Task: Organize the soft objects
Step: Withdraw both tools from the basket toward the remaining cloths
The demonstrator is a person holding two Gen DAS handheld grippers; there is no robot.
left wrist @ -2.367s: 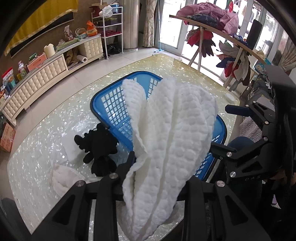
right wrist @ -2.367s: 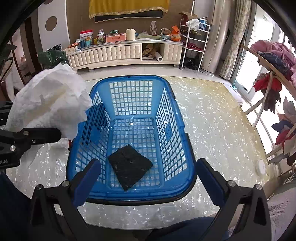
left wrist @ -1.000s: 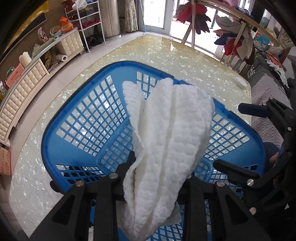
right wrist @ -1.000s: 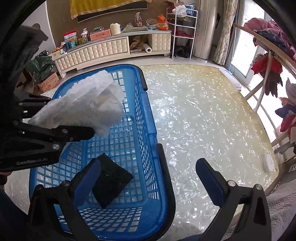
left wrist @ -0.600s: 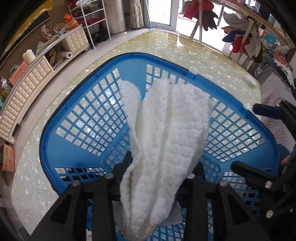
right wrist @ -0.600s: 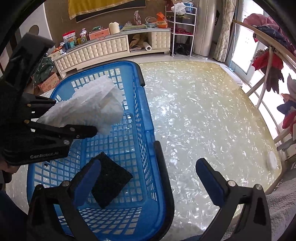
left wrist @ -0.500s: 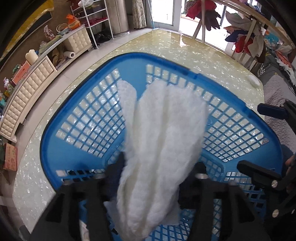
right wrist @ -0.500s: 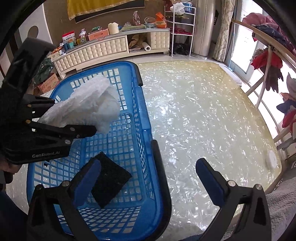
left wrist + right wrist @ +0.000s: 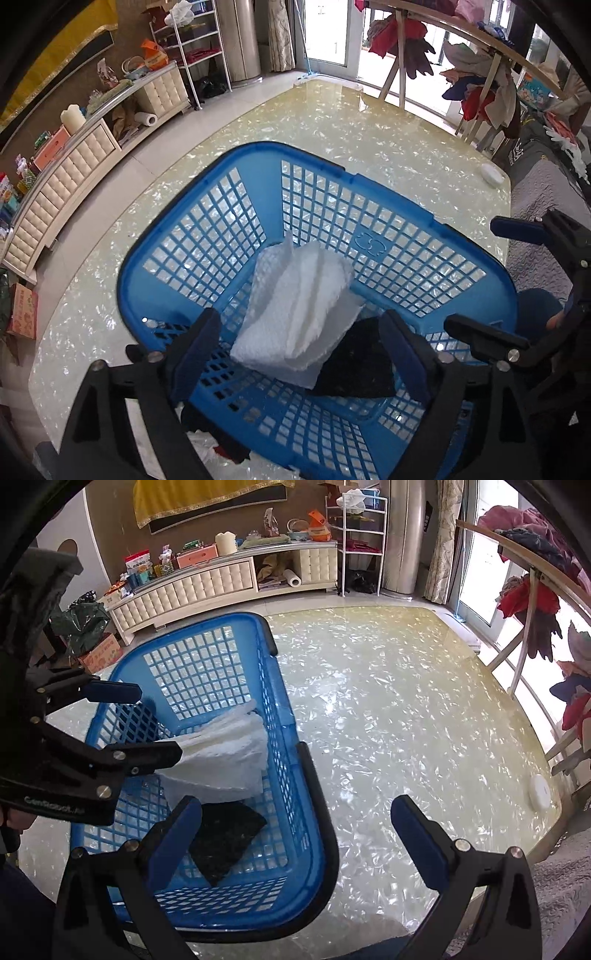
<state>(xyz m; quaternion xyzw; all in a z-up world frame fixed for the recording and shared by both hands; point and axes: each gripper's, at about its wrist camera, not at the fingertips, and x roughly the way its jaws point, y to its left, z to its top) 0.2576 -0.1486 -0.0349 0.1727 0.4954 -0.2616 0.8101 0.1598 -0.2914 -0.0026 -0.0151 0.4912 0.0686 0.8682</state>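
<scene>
Left hand-held gripper: jaws just spread wide, nothing between pads. White quilted cloth released, lying inside blue basket, partly over black cloth on basket floor. Right hand-held gripper: jaws apart, empty, above basket's near rim and counter. Done, judged: two soft items binned. Left, judged: dark and white items visible on counter below basket's near edge, identity unclear.
</scene>
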